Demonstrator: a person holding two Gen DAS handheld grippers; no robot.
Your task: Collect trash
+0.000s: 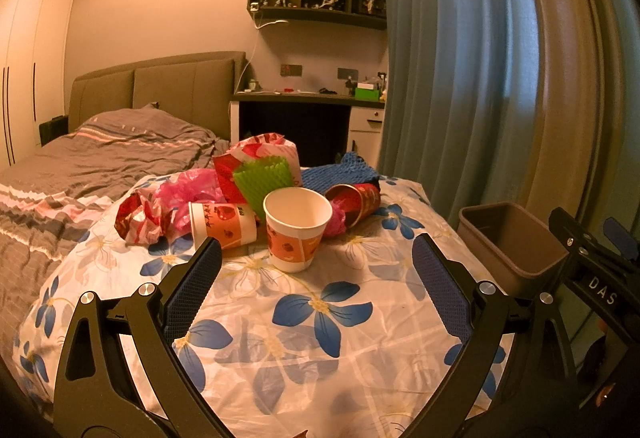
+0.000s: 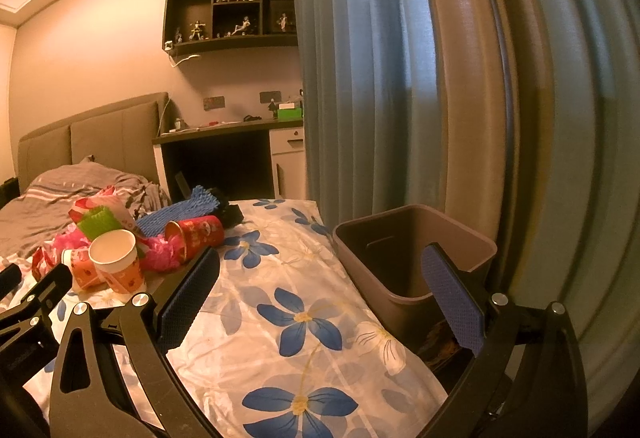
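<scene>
Floral bedcover (image 1: 320,318): cup (image 1: 298,228) between left fingers (image 1: 192,286).

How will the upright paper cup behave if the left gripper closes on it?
The upright paper cup looks empty, so it is probably very light and may tip or slide on the soft flowered sheet if only nudged. Its thin paper wall will likely dent under a firm squeeze. The left gripper is open and wide enough to straddle it.

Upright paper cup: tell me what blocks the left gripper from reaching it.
Nothing visible does. The upright paper cup stands at the near edge of the trash pile, and only bare floral sheet lies between it and the open left gripper.
</scene>
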